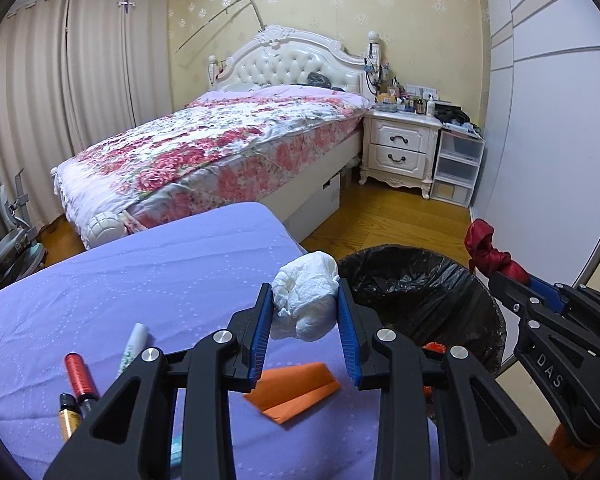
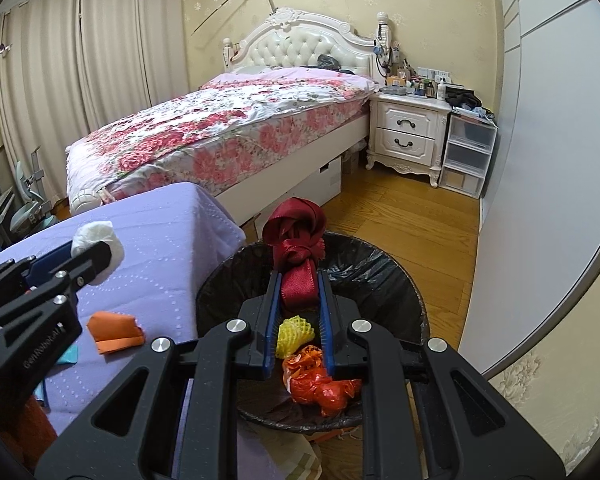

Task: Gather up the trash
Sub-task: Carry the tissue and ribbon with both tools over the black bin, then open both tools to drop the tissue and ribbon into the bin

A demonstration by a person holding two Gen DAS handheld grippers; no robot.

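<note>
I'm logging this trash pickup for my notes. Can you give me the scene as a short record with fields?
left gripper: shut on a crumpled white tissue, above the purple cloth
right gripper: shut on a knotted red ribbon, over the bin
bin: black liner, beside the purple cloth
already in bin: yellow foam net, orange-red wrapper
left on cloth: folded orange paper, tubes and small bottles
background: bed, nightstand
</note>
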